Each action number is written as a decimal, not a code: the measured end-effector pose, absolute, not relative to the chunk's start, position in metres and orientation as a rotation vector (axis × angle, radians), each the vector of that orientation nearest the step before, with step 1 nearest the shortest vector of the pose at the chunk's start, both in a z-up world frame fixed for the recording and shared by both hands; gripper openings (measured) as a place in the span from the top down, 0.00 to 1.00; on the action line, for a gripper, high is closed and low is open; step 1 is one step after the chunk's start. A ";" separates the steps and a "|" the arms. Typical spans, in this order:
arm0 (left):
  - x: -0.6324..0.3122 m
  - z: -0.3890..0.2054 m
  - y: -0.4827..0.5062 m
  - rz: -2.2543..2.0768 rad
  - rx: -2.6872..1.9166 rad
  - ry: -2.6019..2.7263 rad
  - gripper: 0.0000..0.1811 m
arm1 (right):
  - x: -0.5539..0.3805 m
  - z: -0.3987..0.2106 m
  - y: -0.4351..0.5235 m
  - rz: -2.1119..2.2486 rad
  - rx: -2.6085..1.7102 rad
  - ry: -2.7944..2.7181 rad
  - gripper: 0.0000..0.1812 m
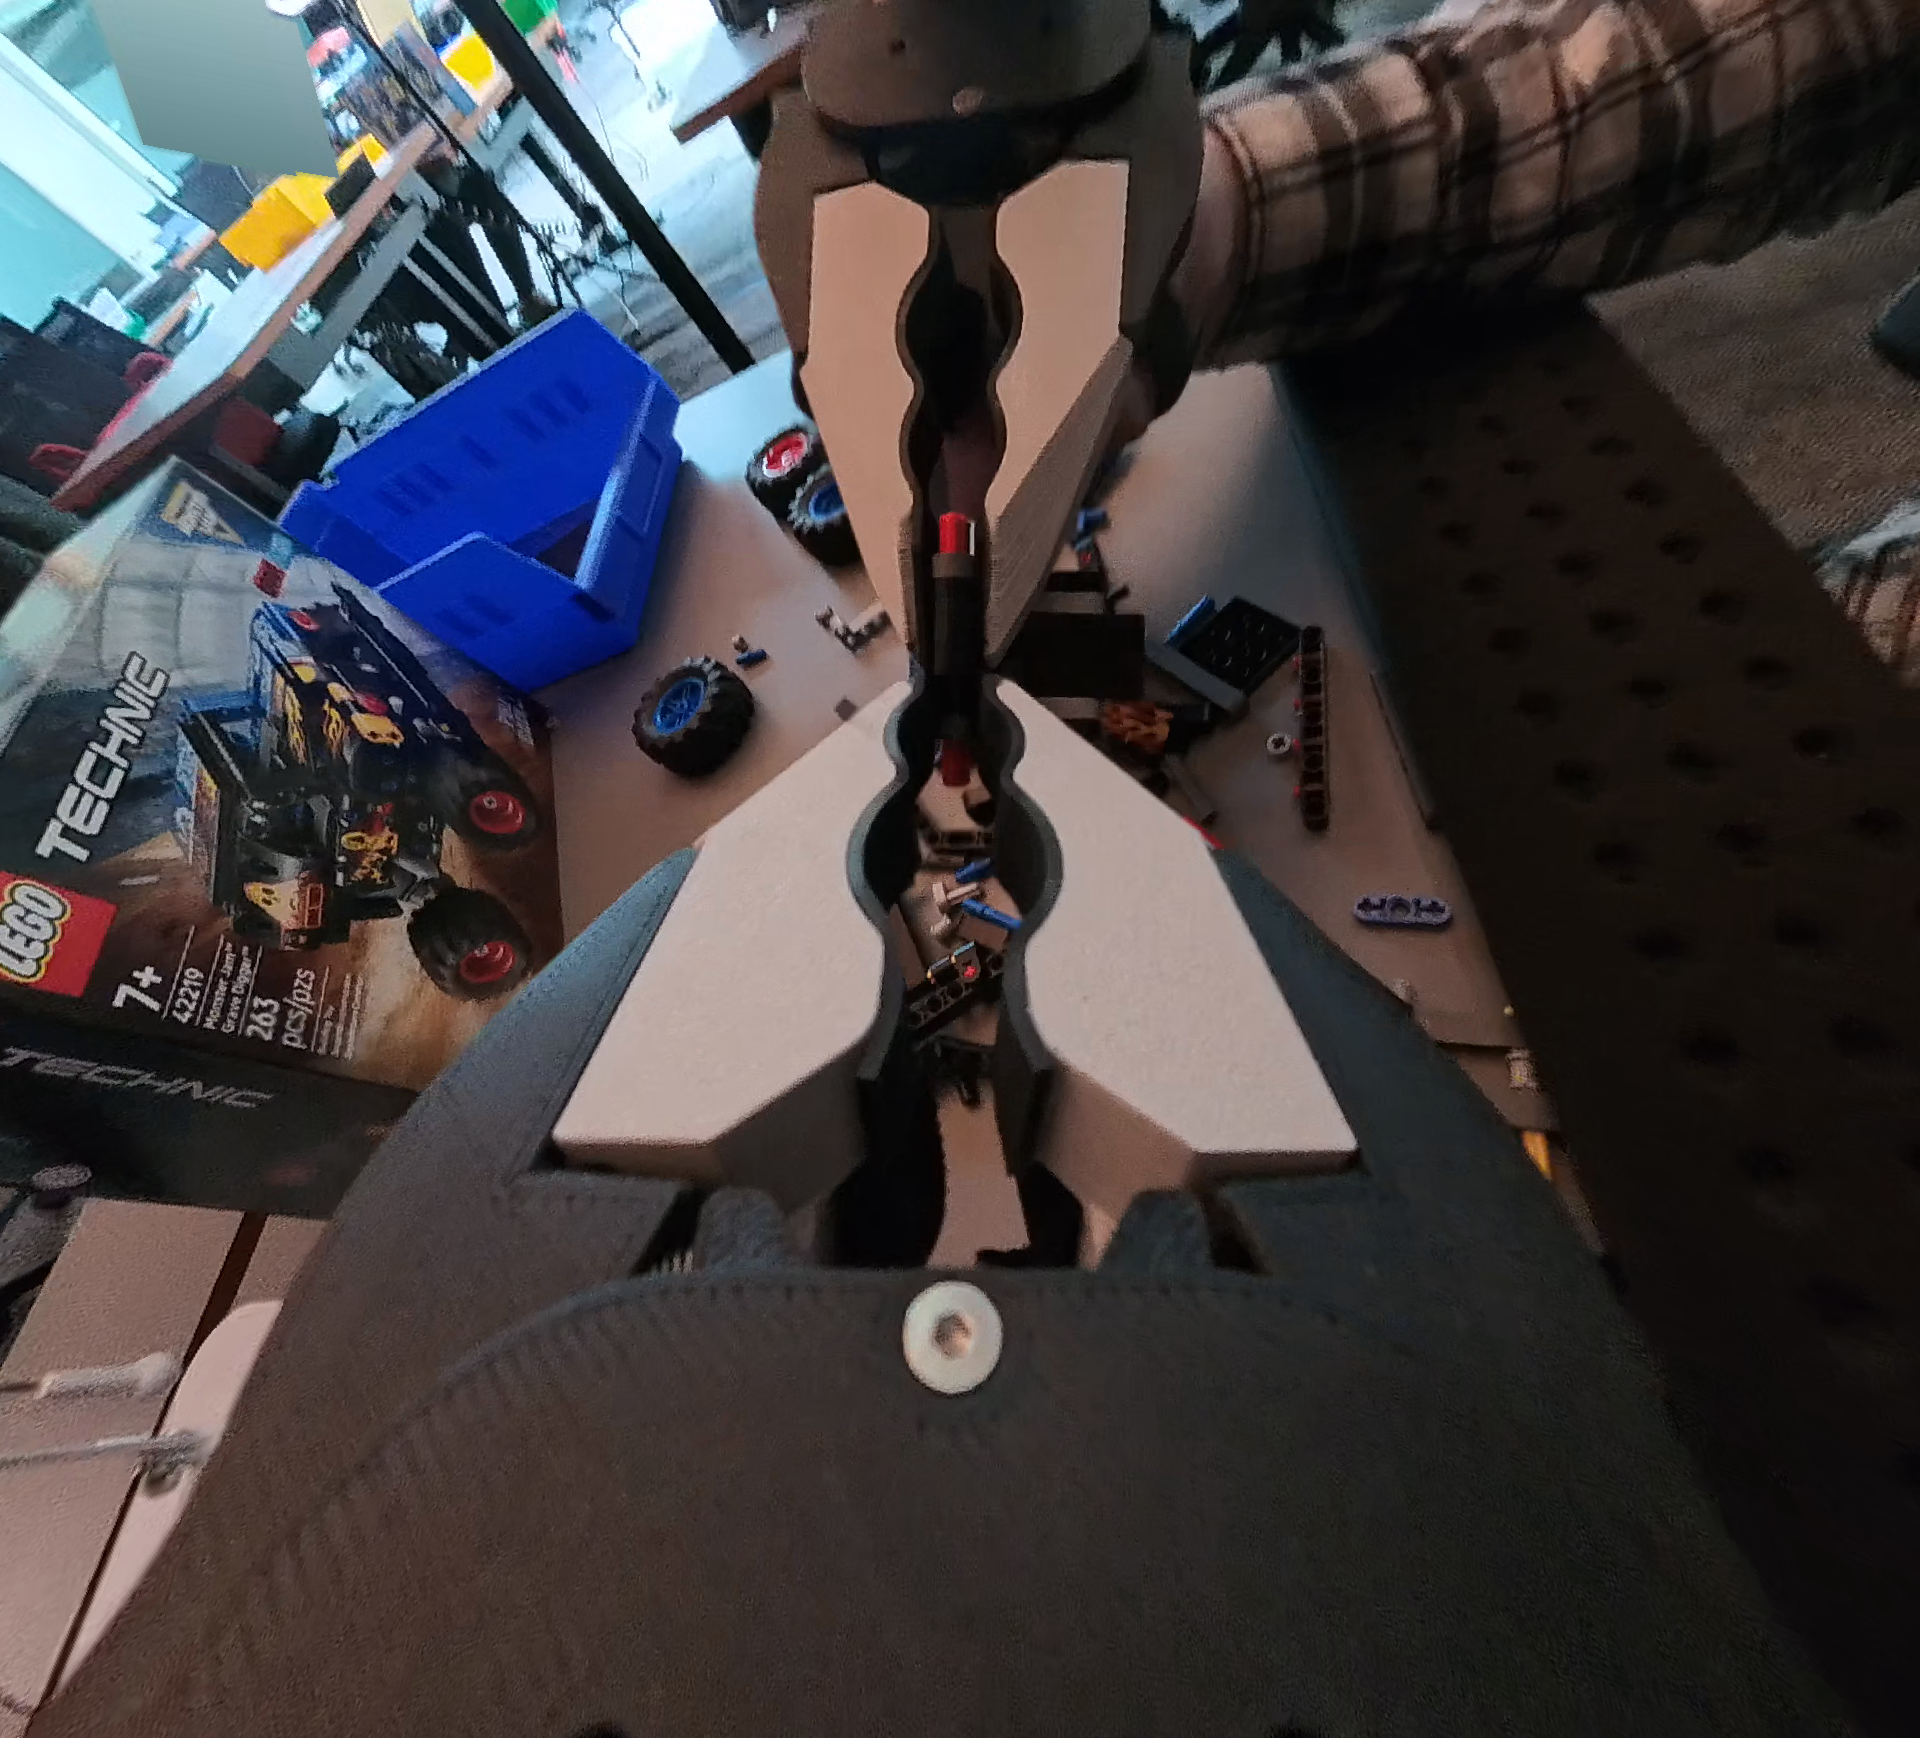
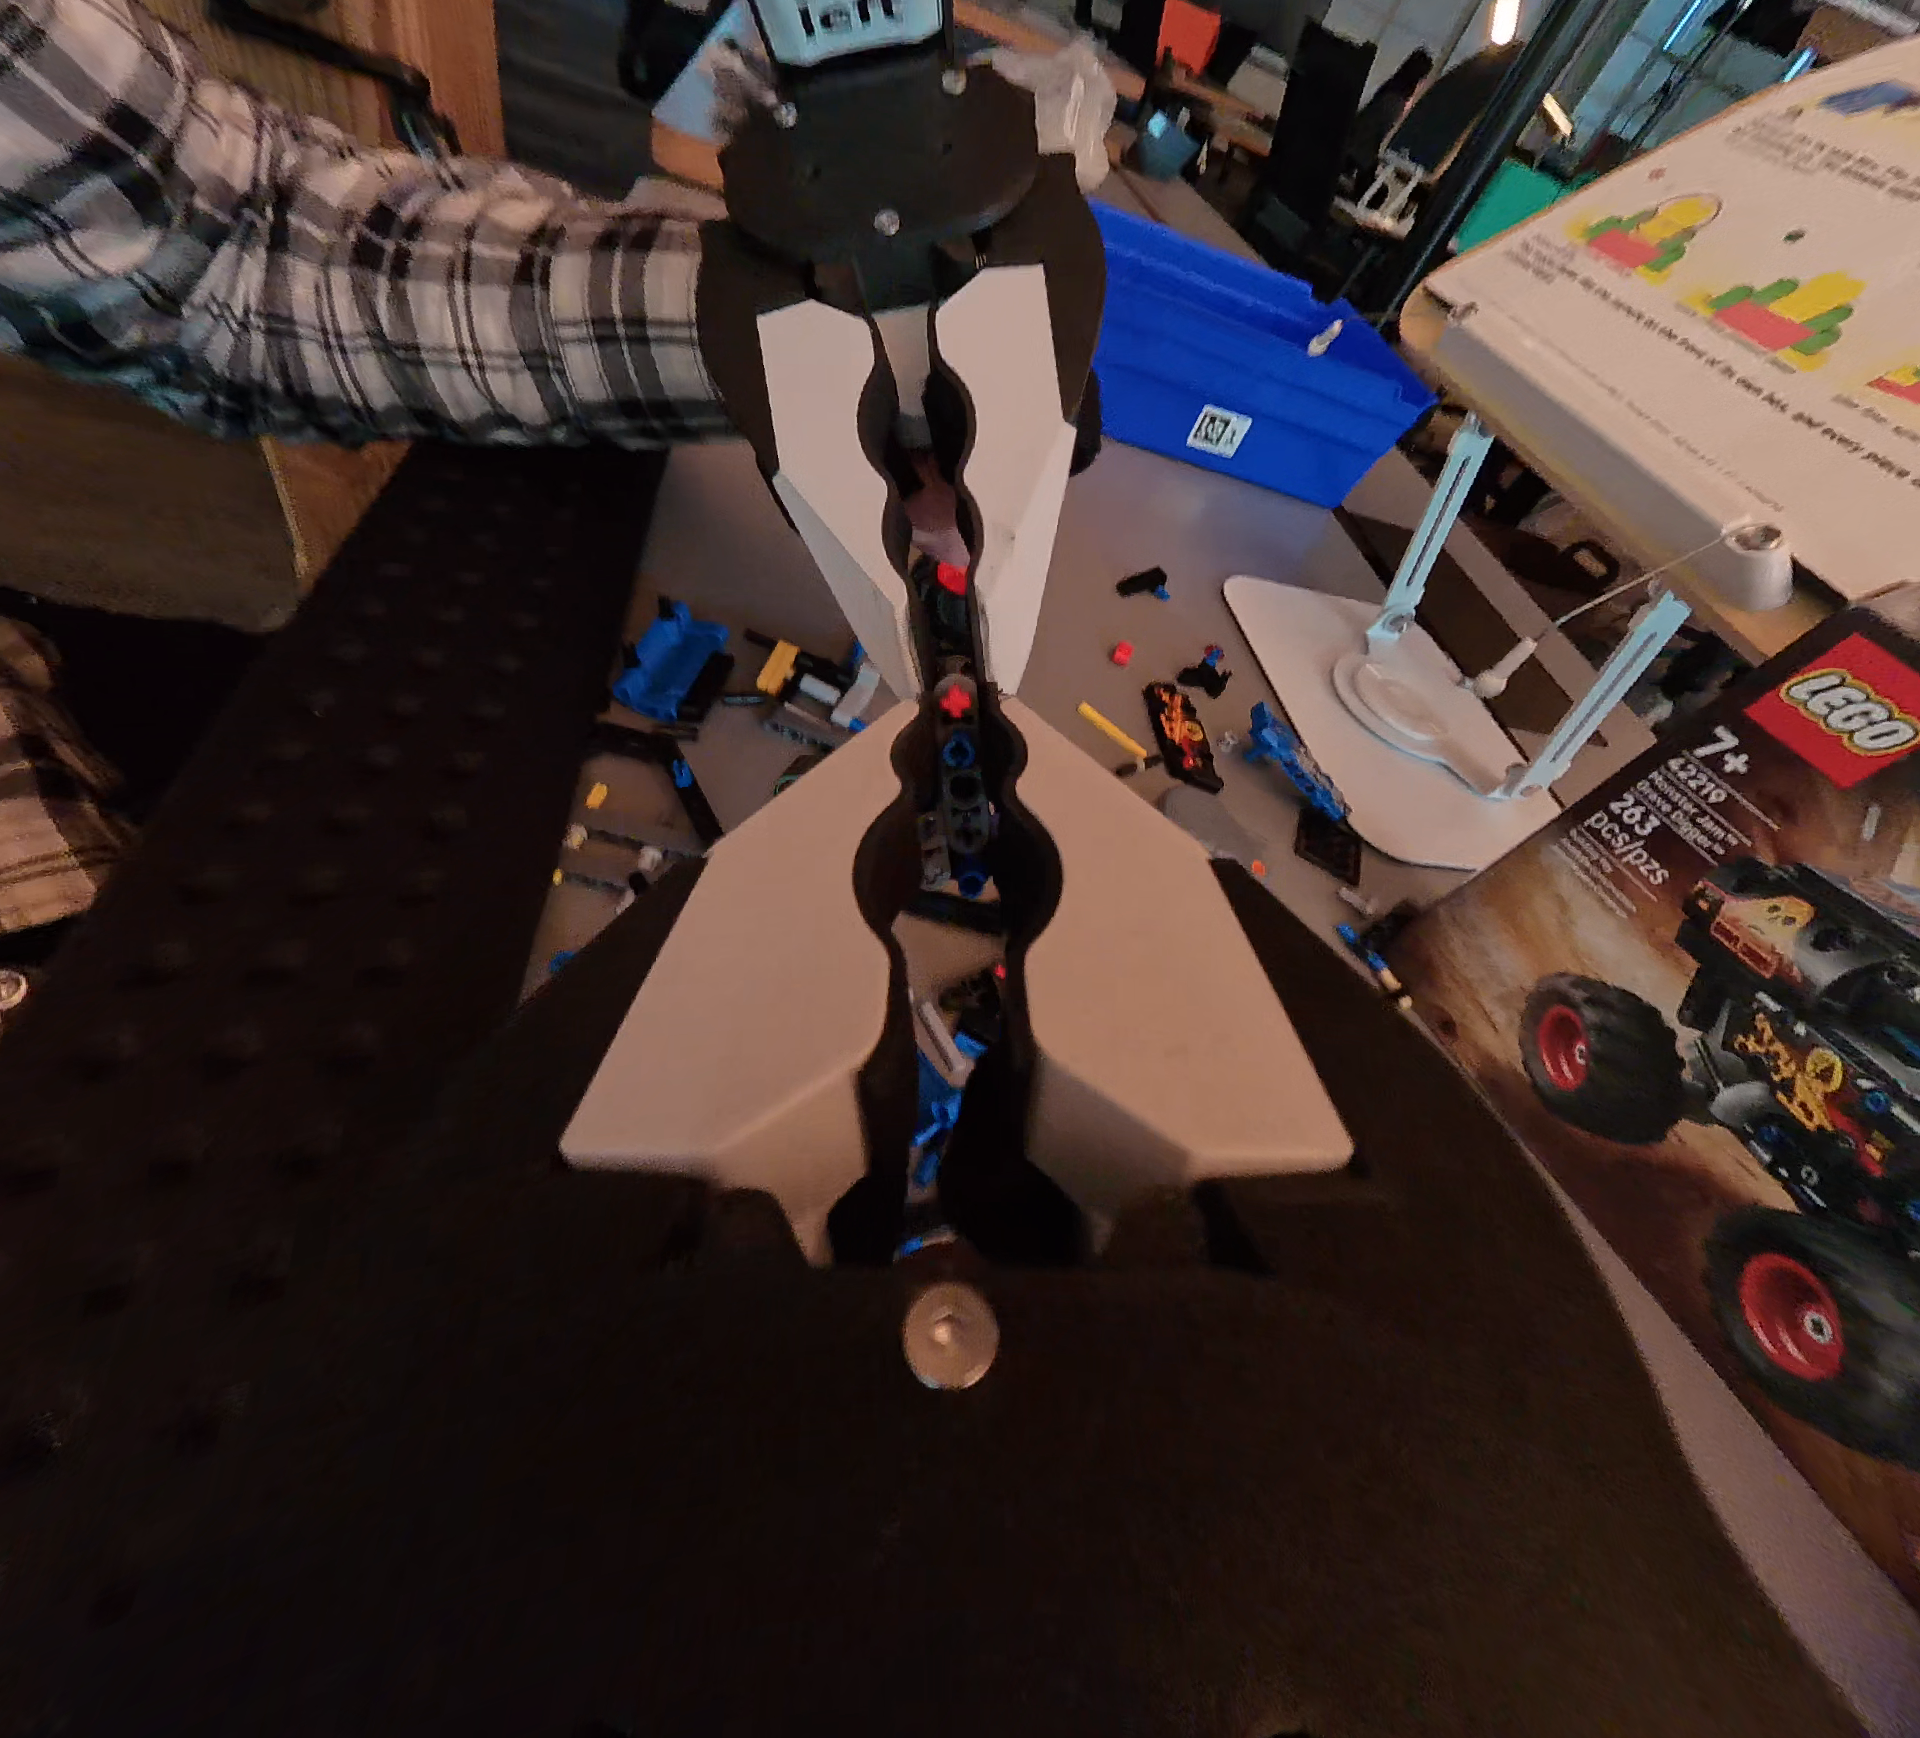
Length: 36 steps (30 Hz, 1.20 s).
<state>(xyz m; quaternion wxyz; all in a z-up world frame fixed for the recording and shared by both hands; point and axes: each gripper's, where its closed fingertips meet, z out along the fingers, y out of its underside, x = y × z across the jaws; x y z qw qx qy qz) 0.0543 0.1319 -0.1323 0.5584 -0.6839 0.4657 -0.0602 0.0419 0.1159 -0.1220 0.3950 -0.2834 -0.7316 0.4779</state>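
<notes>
Left hand-held gripper [image 1: 951, 701] and right hand-held gripper [image 2: 956, 701] meet tip to tip above the tabletop [image 1: 1340, 857], each closed on one end of a black beam [image 1: 954, 623] carrying red pins. Below lie loose parts, a wheel [image 1: 694, 717], a blue bin [image 1: 509, 525] and a box [image 1: 239, 815].

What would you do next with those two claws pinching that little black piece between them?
Probably ease the two claws a touch closer along their shared line. The left claw and right claw meet tip to tip, both shut on the same black assembly with red pins, held above the loose bricks on the table. Whether its parts are fully seated cannot be told, so a gentle press seems safest.
</notes>
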 end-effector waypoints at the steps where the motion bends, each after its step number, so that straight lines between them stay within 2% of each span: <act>1: 0.054 -0.128 0.130 -0.164 -1.595 1.088 0.96 | 0.042 -0.118 0.114 1.246 -0.716 -1.836 0.97; 5: 0.060 -0.118 0.122 -0.253 -1.557 1.072 0.97 | 0.048 -0.107 0.107 1.379 -0.697 -1.806 0.98; 18: 0.062 -0.119 0.109 -0.279 -1.556 1.121 0.97 | 0.060 -0.109 0.103 1.419 -0.639 -1.849 0.97; 21: 0.010 -0.094 0.104 -0.265 -1.536 0.934 0.98 | 0.093 -0.070 0.157 1.623 -0.693 -1.543 0.98; 22: 0.012 -0.090 0.102 -0.282 -1.528 0.939 0.97 | 0.095 -0.077 0.166 1.567 -0.728 -1.554 0.97; 25: 0.033 -0.121 0.114 -0.278 -1.612 1.038 0.97 | 0.075 -0.100 0.146 1.446 -0.749 -1.706 0.97; 29: 0.034 -0.119 0.116 -0.311 -1.600 1.009 0.97 | 0.070 -0.122 0.144 1.425 -0.807 -1.784 0.97; 35: 0.031 -0.193 0.123 -0.291 -1.869 1.130 0.97 | 0.064 -0.129 0.140 1.505 -0.864 -1.798 0.97; 36: 0.031 -0.198 0.124 -0.308 -1.891 1.126 0.94 | 0.063 -0.129 0.139 1.527 -0.869 -1.800 0.97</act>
